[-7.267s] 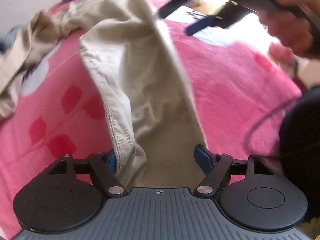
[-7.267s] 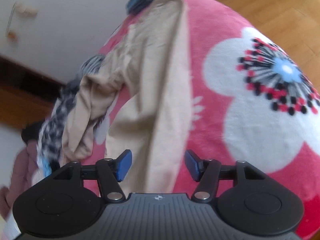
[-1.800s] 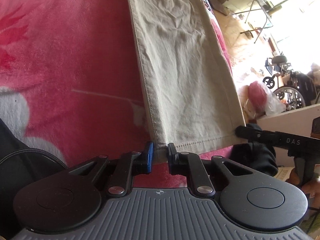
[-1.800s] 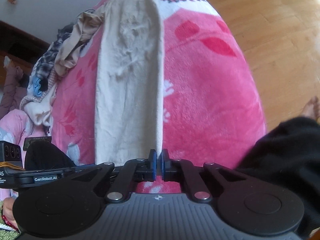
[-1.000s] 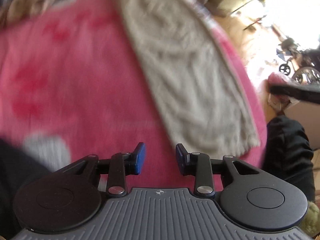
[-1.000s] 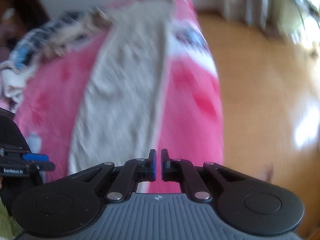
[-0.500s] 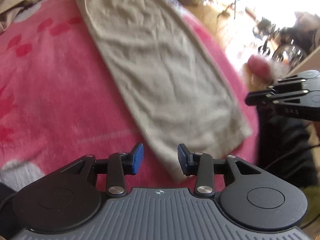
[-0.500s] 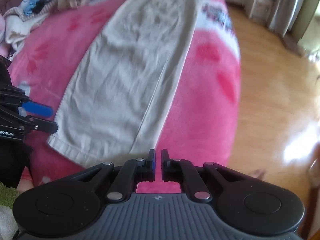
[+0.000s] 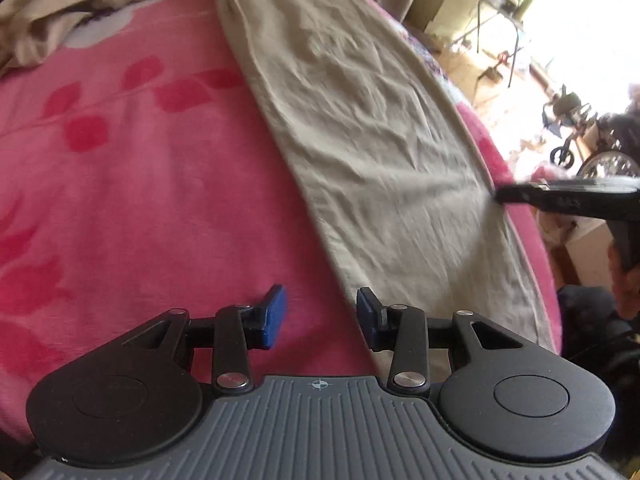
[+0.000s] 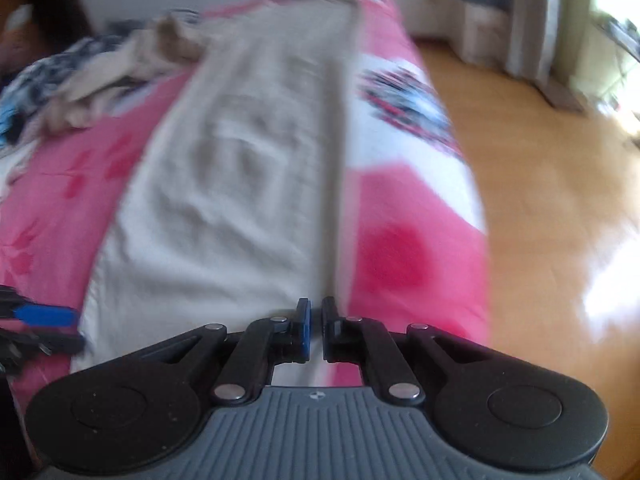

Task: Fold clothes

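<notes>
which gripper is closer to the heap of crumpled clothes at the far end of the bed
Left, by a small margin. The left gripper is over the pink blanket on the heap's side of the beige trousers; the right gripper is at their opposite edge.

trousers [image 9: 372, 128]: beige woven cloth, matt, creased
blanket [image 9: 132, 184]: pink fleece, plush, matt
floor [image 10: 540, 184]: wood, glossy
left hand-held gripper [image 9: 320, 314]: matt black plastic, ribbed grey housing, blue pads, shiny metal pins
</notes>
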